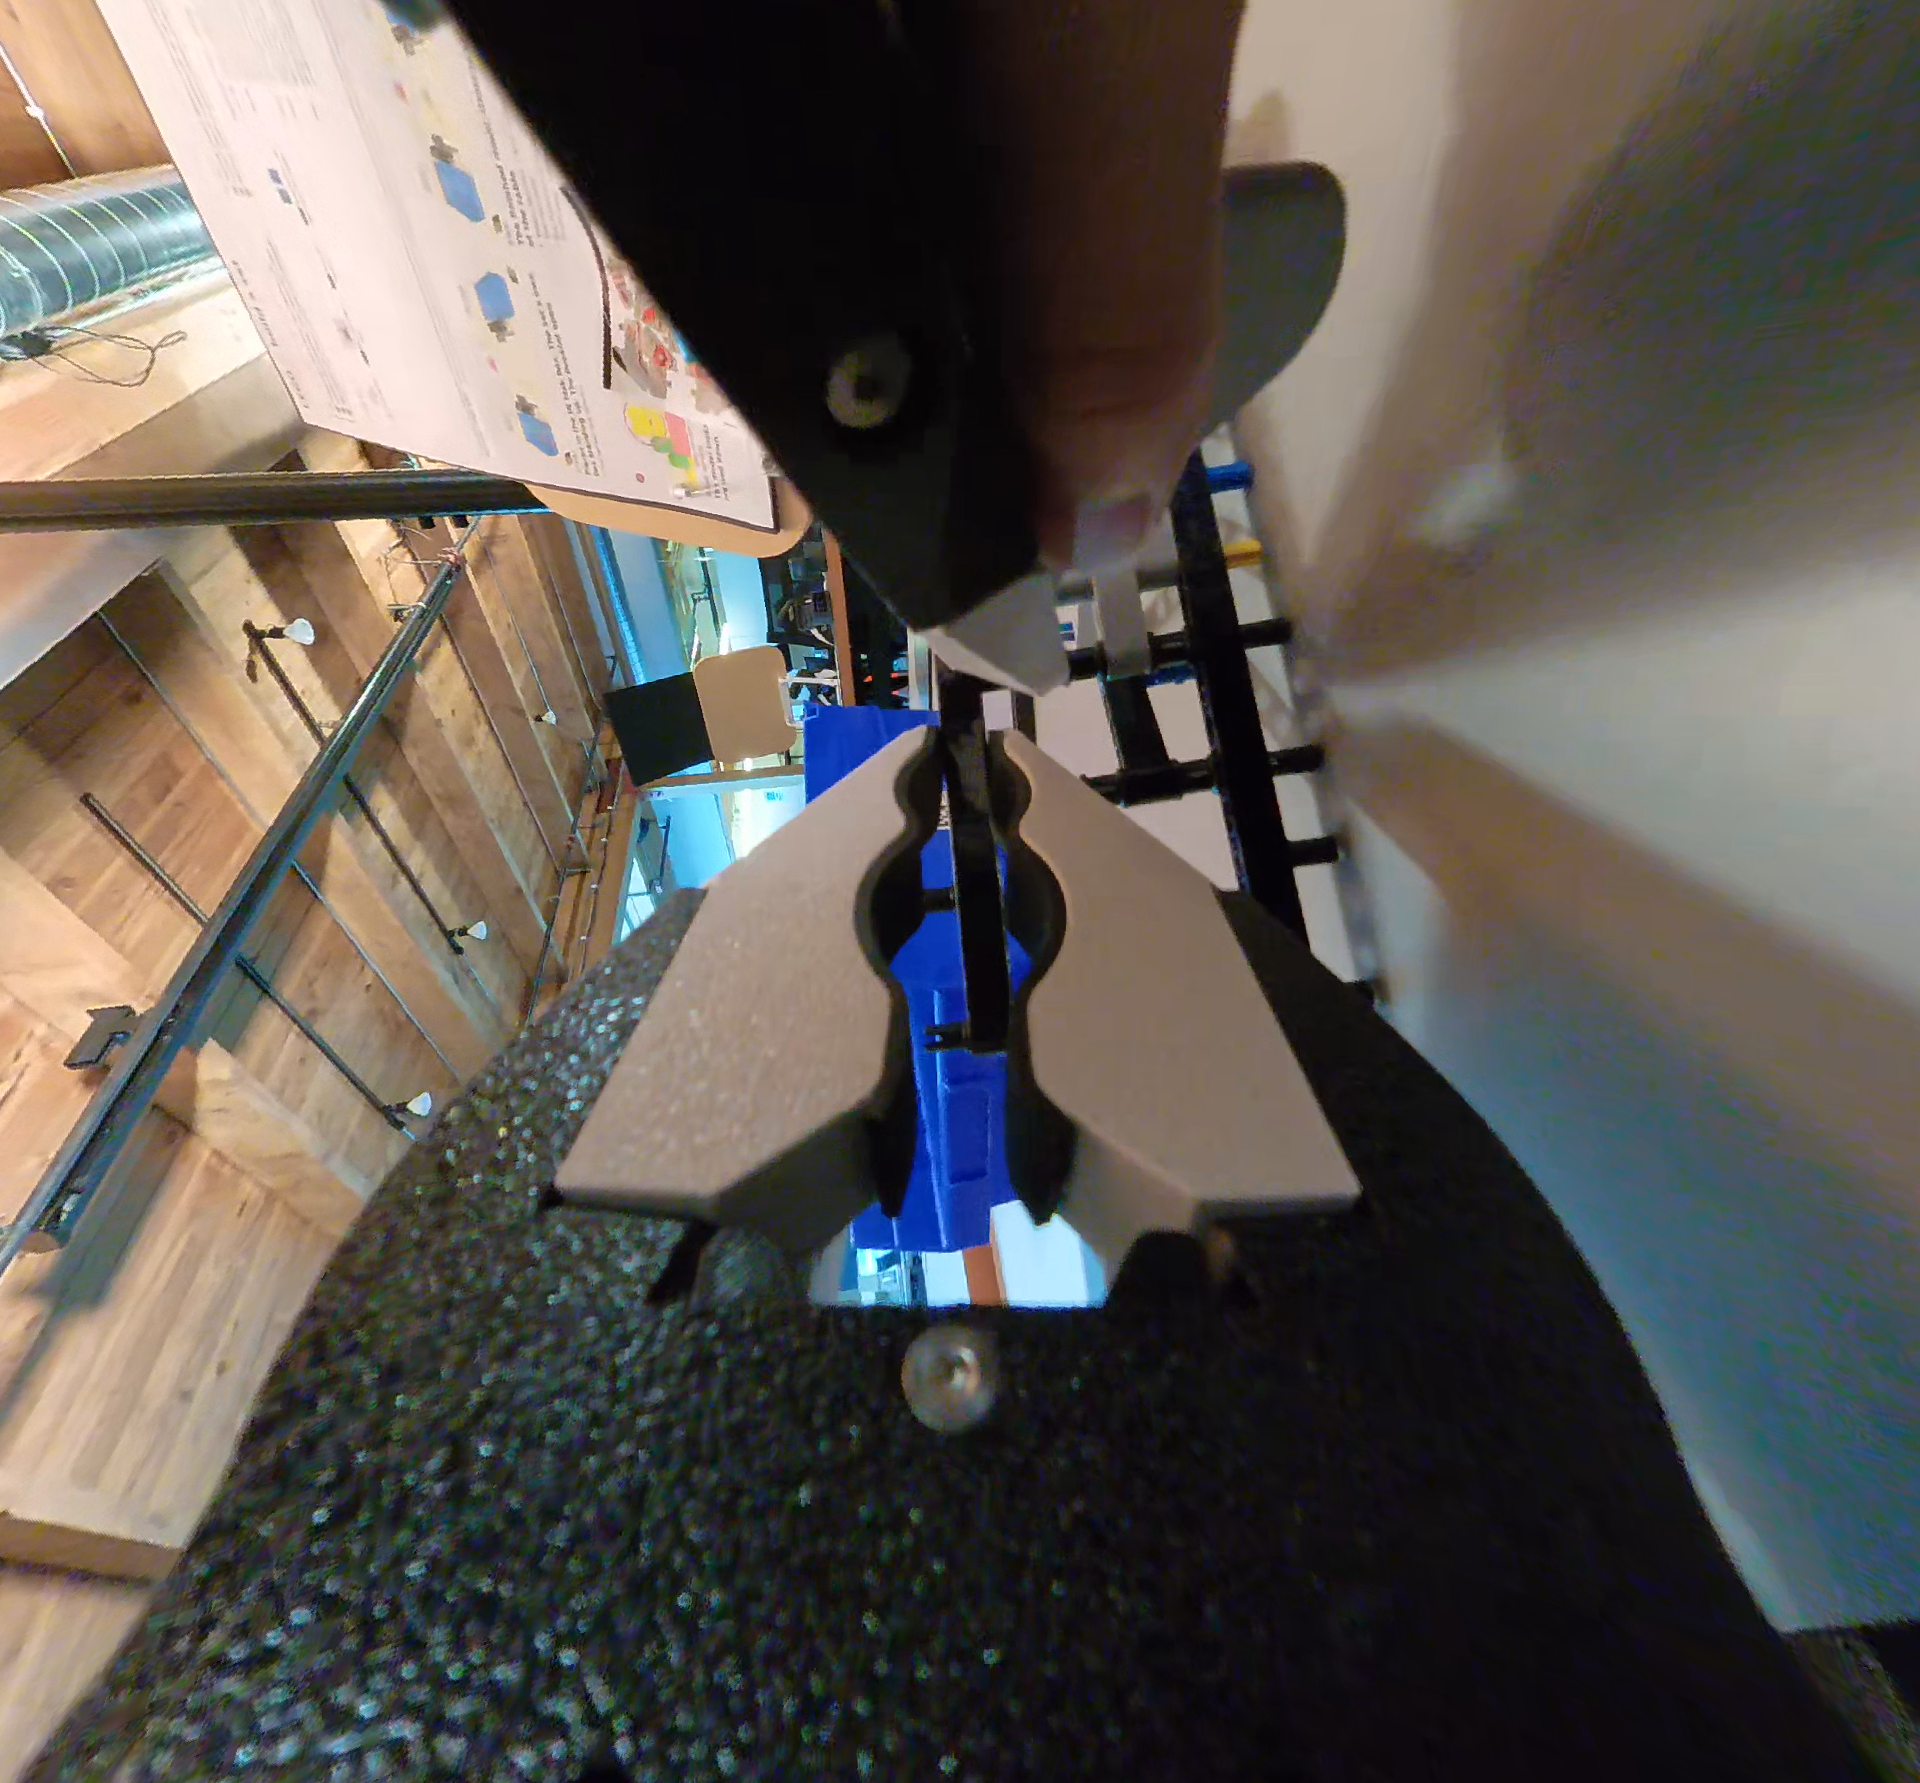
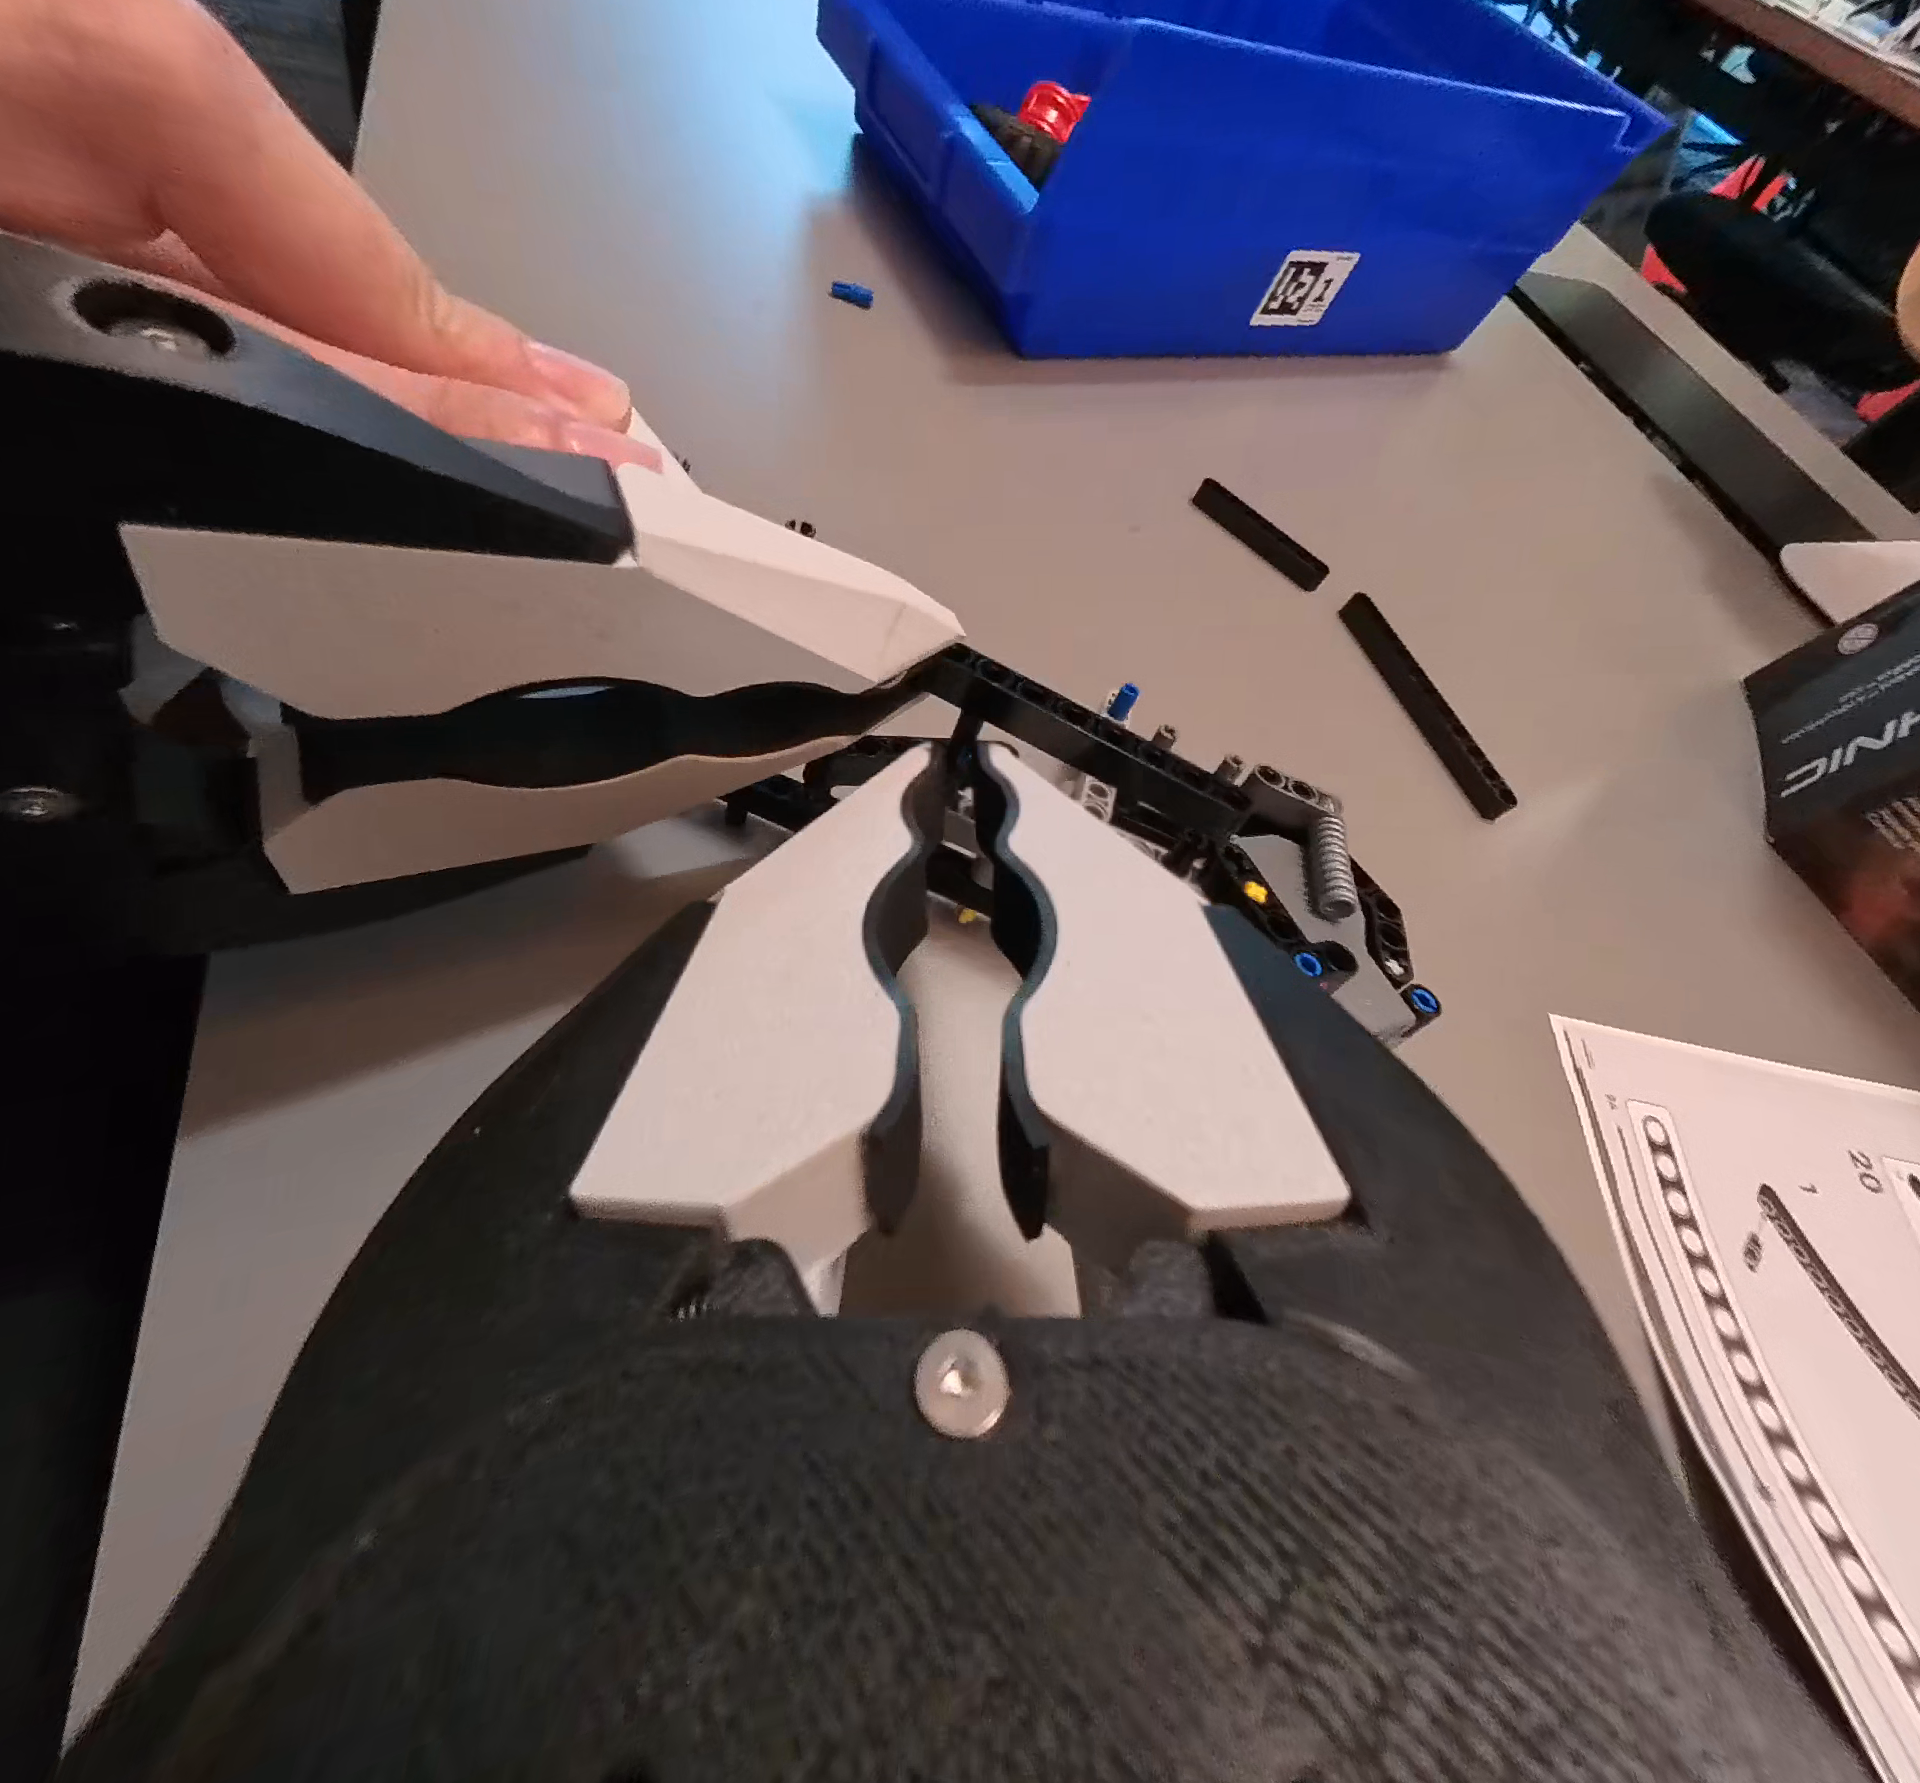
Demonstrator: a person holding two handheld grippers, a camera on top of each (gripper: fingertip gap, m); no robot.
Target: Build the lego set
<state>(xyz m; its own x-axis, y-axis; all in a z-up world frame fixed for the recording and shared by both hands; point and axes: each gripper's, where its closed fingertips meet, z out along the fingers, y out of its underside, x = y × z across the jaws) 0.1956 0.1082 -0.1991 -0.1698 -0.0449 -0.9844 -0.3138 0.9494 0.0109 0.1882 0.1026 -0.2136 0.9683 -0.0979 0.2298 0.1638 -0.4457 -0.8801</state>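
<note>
My left gripper [image 1: 966, 746] is shut on one end of a long black holed beam [image 1: 975, 881]. In the right wrist view it comes in from the left [image 2: 925, 668] and holds that beam [image 2: 1091, 741] level over the partly built black and grey lego assembly [image 2: 1299, 902], which lies on the grey table [image 2: 623, 227]. My right gripper [image 2: 961, 765] is closed on a small black pin [image 2: 961, 731] just under the beam's held end. Its tip also shows in the left wrist view [image 1: 1003, 637]. A grey spring [image 2: 1332, 866] stands on the assembly.
A blue bin [image 2: 1247, 206] with a red part stands at the back. Two loose black beams [image 2: 1257, 533] [image 2: 1423, 705] and a small blue pin [image 2: 852, 293] lie on the table. An instruction booklet [image 2: 1766, 1318] and a dark box [image 2: 1849, 746] lie at right.
</note>
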